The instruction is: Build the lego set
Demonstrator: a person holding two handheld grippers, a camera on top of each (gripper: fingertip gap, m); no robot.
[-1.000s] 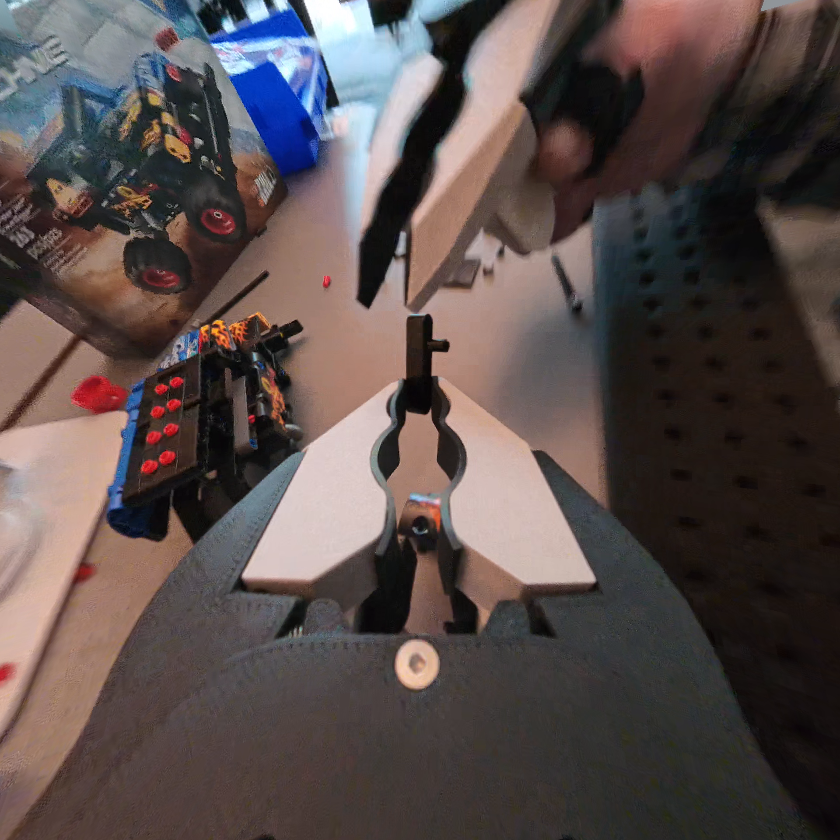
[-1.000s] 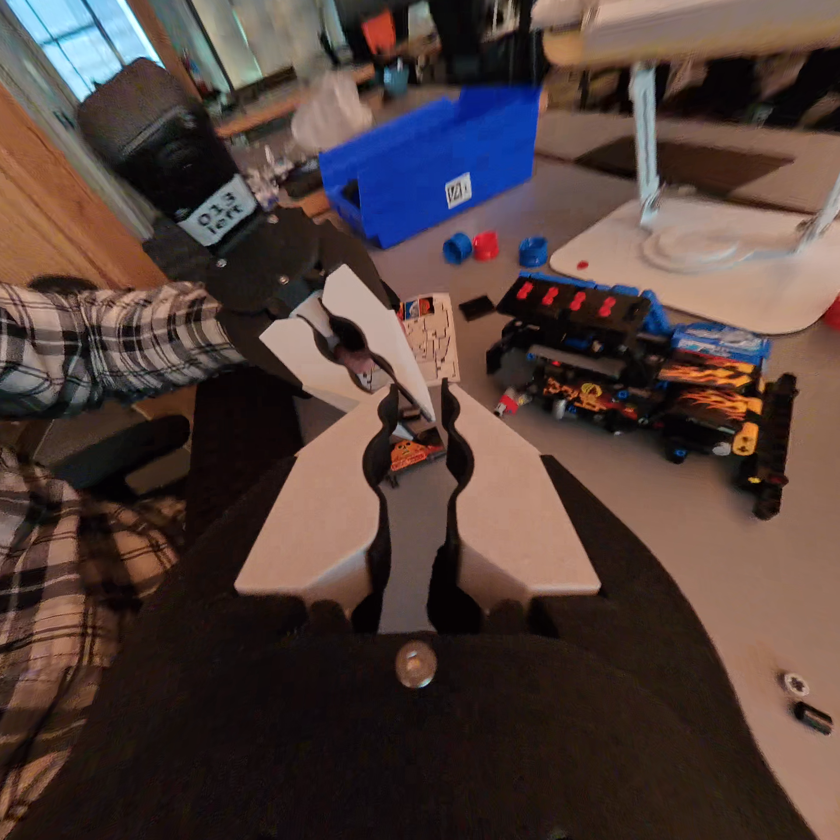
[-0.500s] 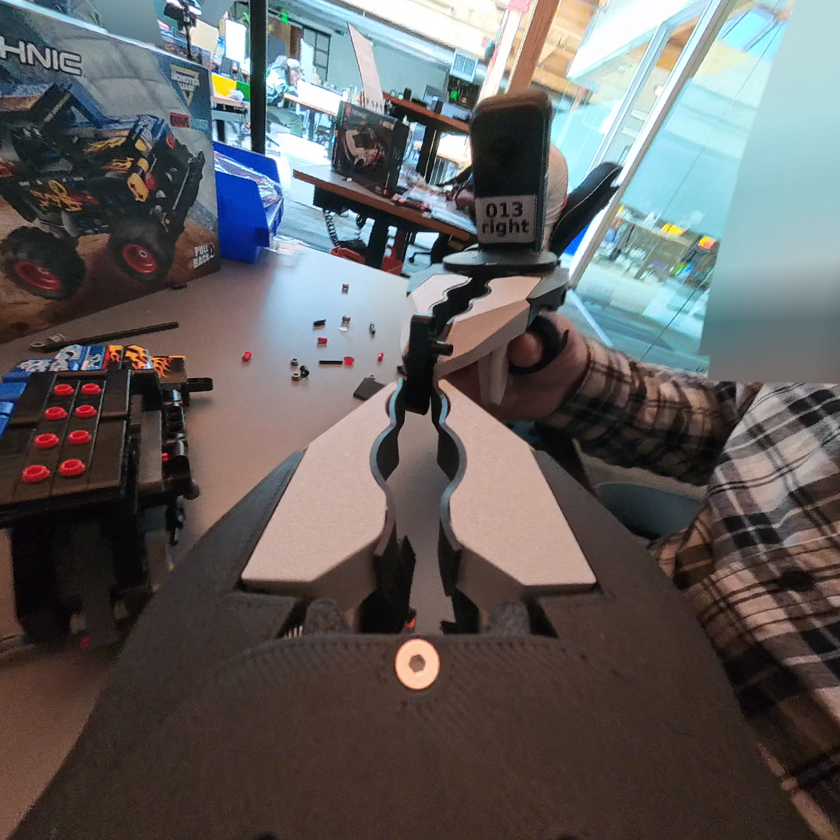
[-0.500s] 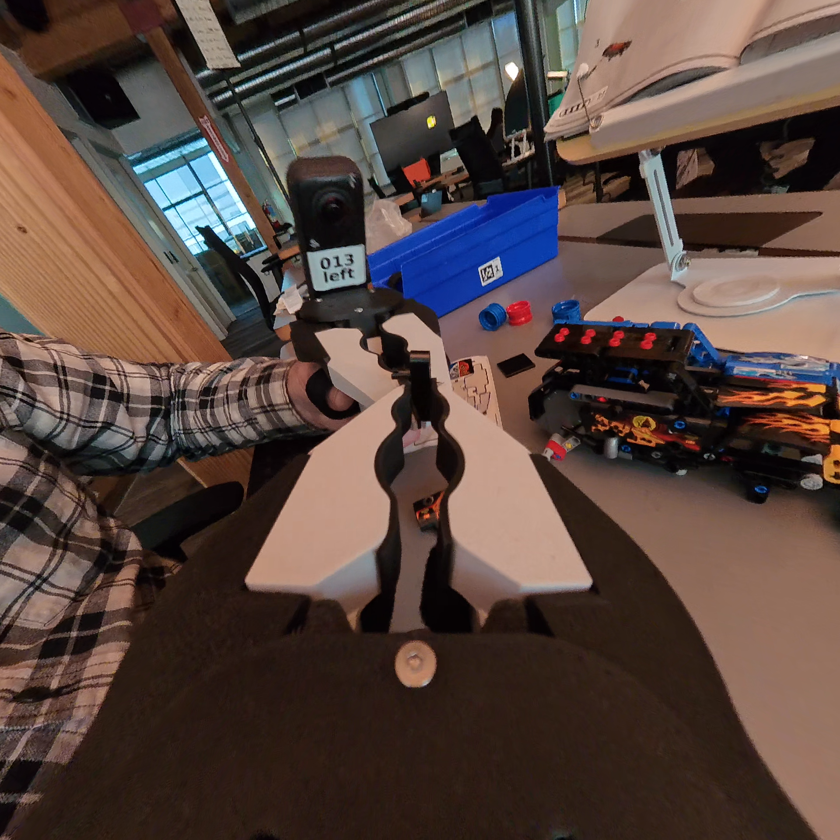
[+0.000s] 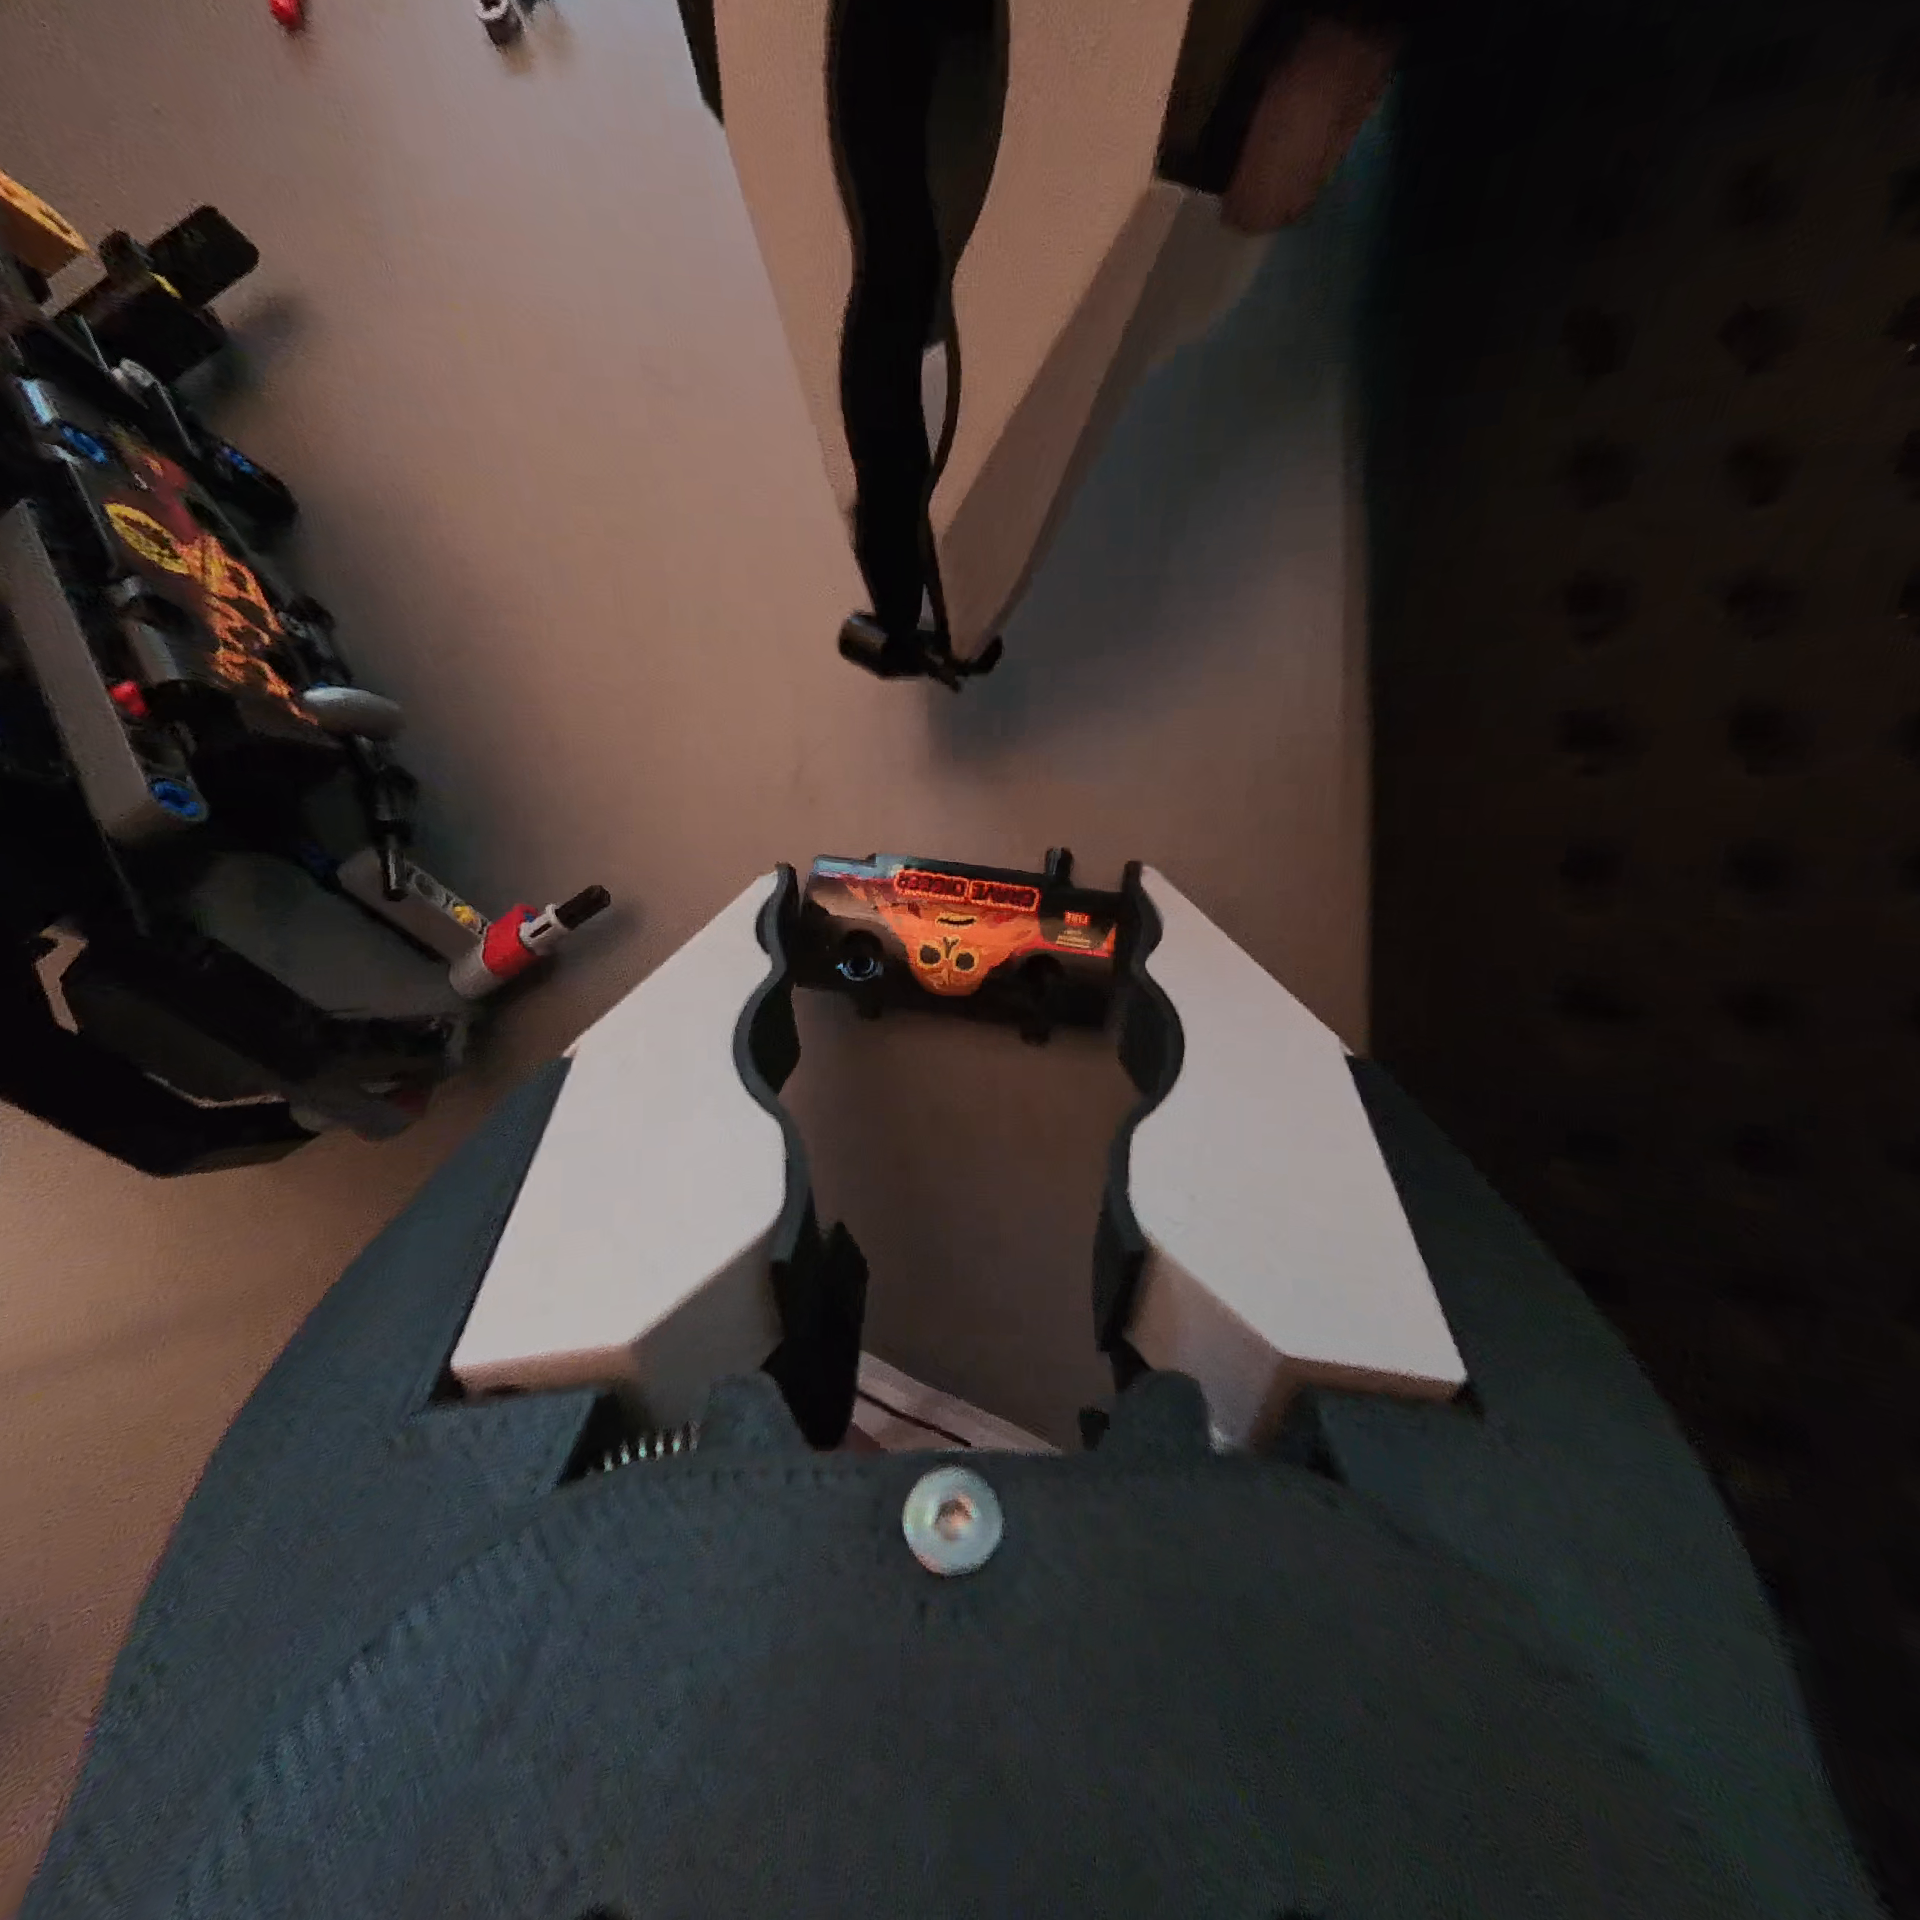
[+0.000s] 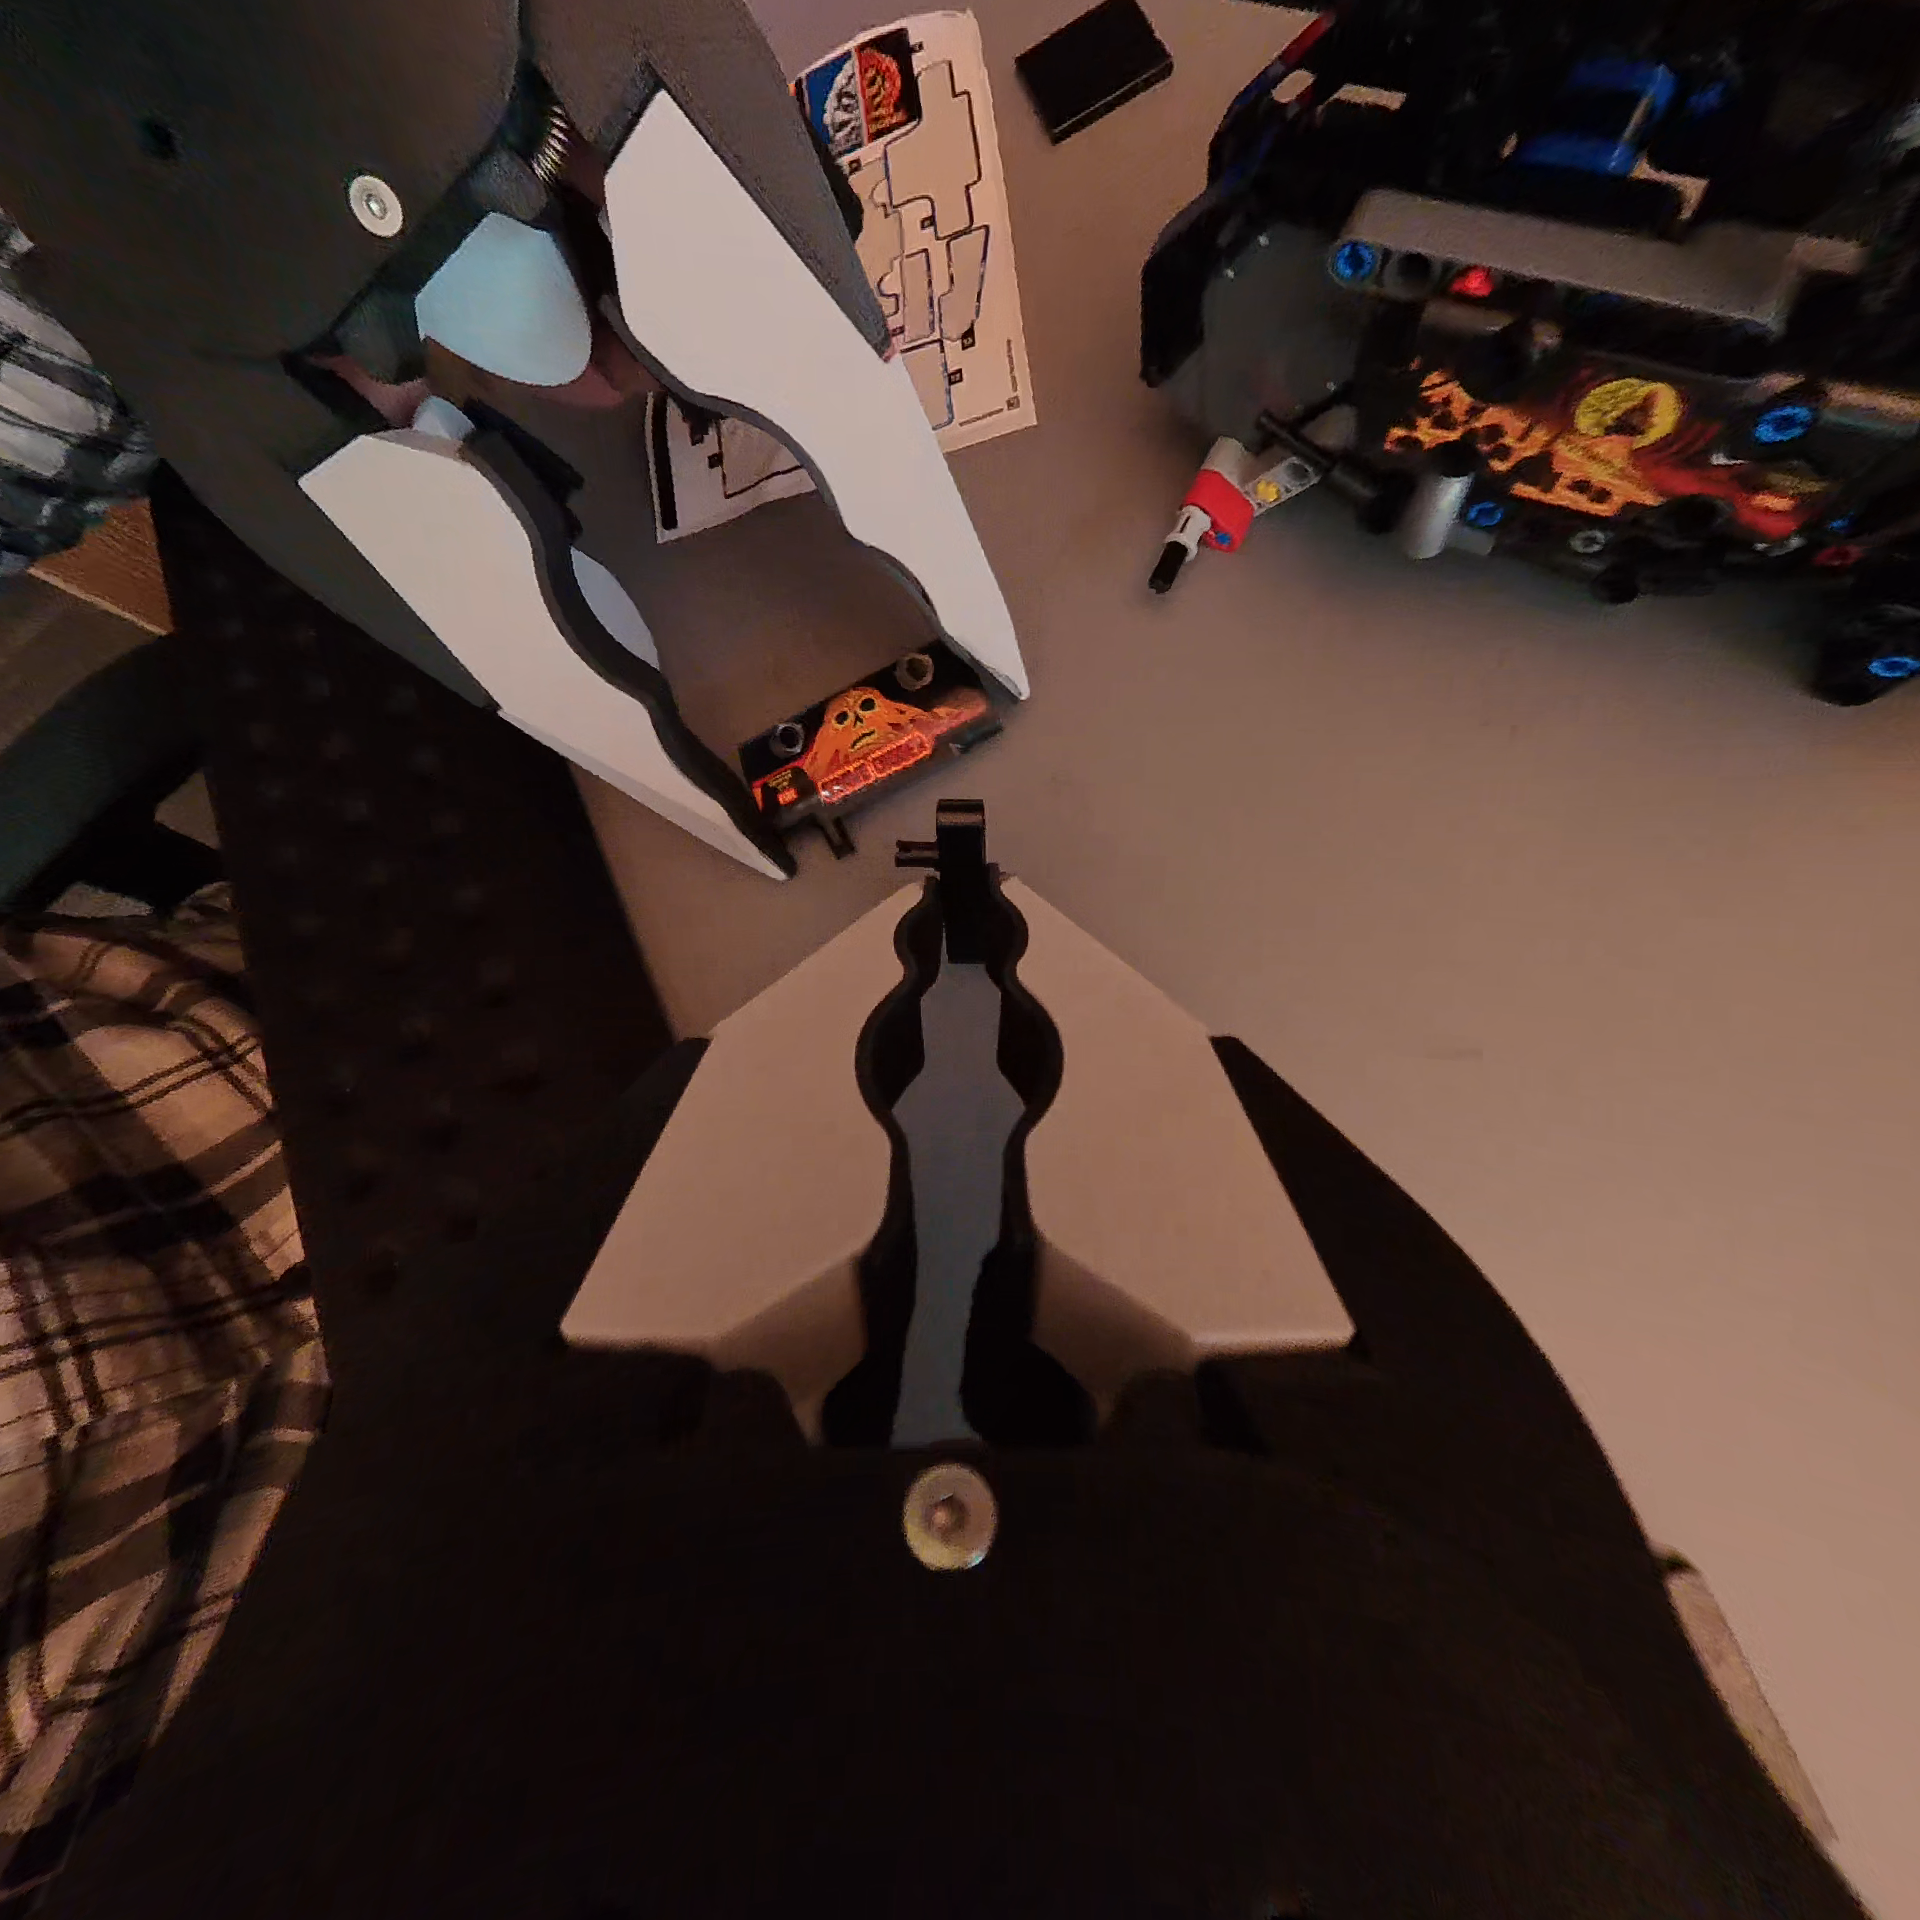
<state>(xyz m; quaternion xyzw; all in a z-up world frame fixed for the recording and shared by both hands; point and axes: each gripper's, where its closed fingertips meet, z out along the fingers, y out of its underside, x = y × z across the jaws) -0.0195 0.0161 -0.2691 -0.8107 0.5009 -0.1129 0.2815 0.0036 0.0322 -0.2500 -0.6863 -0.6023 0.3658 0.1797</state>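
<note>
My left gripper (image 5: 961,940) is open wide just over the table (image 5: 623,468). A black lego panel with an orange skull sticker (image 5: 961,945) lies between its fingertips; I see slight gaps at the pads. The right wrist view shows the same: the left gripper (image 6: 899,774) straddles the panel (image 6: 868,732) on the table. My right gripper (image 6: 961,899) is shut on a small black lego piece with a side pin (image 6: 958,847) and holds it just in front of the panel. It also shows in the left wrist view (image 5: 914,649), above the panel.
The part-built black truck model with flame stickers (image 5: 156,675) (image 6: 1558,436) stands beside the panel, with a red and white axle end (image 6: 1216,509) sticking out. A sticker sheet (image 6: 935,229) and a black tile (image 6: 1091,68) lie farther off. A dark perforated chair (image 5: 1662,727) borders the table edge. The tips of both grippers are at nearly the same place. The black tile (image 6: 1091,68) lies around 15 centimeters away from my left fingertips.
The small black piece passed from my left gripper to my right one. My left gripper let go, opened wide and dropped to the table around the skull panel. Both views now look down.
</note>
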